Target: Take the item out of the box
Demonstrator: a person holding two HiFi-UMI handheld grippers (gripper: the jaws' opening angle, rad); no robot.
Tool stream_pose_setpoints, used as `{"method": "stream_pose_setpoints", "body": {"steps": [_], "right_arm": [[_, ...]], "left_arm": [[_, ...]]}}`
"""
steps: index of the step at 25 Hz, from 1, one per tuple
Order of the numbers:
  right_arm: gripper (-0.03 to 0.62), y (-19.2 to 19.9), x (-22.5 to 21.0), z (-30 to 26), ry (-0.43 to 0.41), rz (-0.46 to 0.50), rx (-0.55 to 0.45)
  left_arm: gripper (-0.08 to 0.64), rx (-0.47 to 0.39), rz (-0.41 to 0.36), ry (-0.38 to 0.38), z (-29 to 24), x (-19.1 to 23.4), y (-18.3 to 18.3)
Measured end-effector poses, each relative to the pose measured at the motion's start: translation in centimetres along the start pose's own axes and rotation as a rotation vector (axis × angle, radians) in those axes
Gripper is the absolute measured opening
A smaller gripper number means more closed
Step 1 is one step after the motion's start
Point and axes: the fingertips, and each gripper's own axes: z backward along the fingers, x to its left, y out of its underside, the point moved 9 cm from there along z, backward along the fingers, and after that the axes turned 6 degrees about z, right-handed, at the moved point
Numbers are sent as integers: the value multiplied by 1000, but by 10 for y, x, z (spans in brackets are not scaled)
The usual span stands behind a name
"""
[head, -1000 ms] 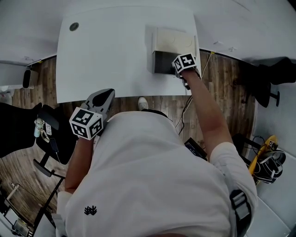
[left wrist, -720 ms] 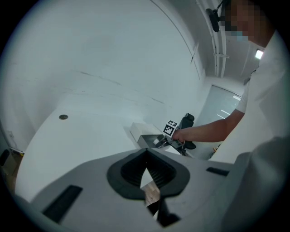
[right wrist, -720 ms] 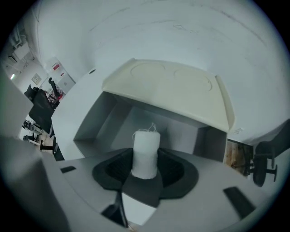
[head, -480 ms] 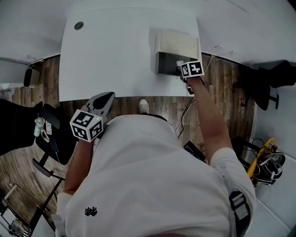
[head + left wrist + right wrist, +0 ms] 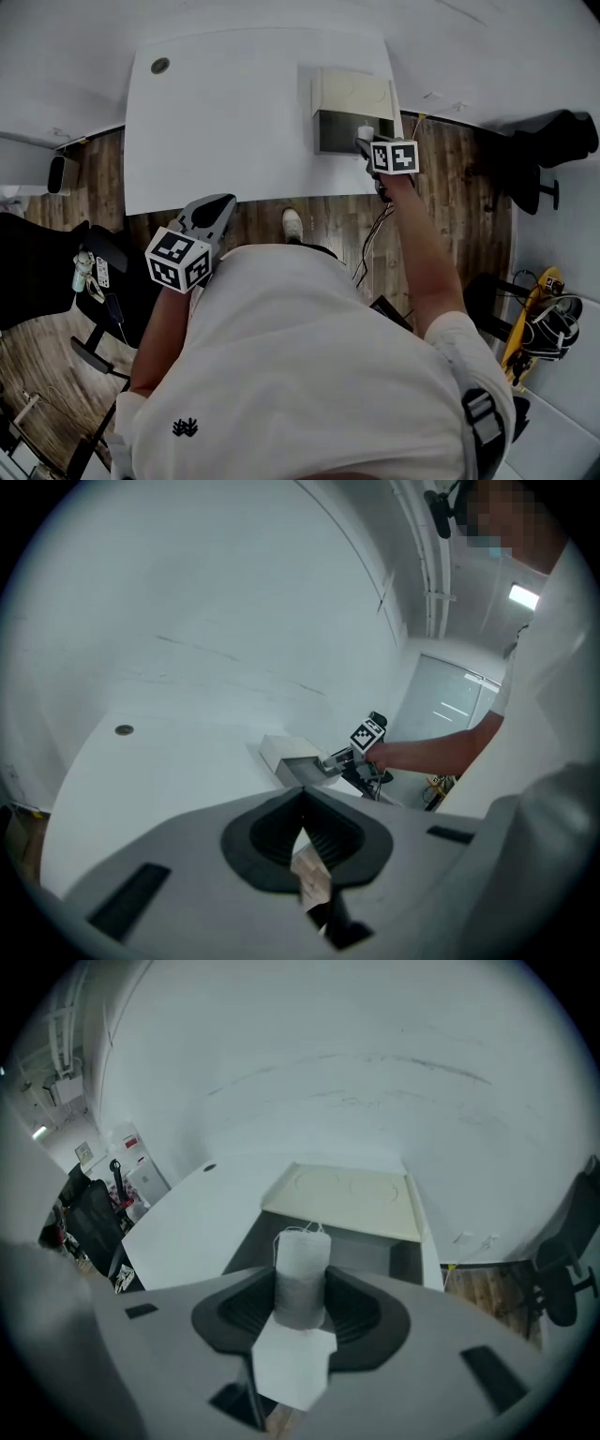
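Note:
An open box (image 5: 352,94) stands at the white table's (image 5: 234,112) far right corner, with its pale lid folded back and its dark inside (image 5: 366,1251) showing. My right gripper (image 5: 364,142) hovers at the box's near edge, shut on a white spool of thread (image 5: 302,1274). The spool stands upright between the pads and is lifted above the box. In the head view the spool (image 5: 366,132) shows as a small white piece just over the box front. My left gripper (image 5: 214,204) hangs off the table by my body, its jaws (image 5: 302,841) shut and holding nothing.
A round grommet hole (image 5: 160,66) sits at the table's far left corner. A wall runs behind the table. On the wood floor stand black chairs at the left (image 5: 37,262) and right (image 5: 553,141), and cables (image 5: 375,234) hang below the table edge.
My right gripper has drawn back and up from inside the box to its near edge, bringing the spool out with it. The left gripper has hardly moved.

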Motion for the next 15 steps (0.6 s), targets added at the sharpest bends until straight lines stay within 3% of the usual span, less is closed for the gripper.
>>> {"method": "stream_pose_setpoints", "body": {"steps": [15], "right_arm": [[169,20,80,73,-2,-34,-197]], "left_arm": [[6,-7,-55,49,44,7,17]]}}
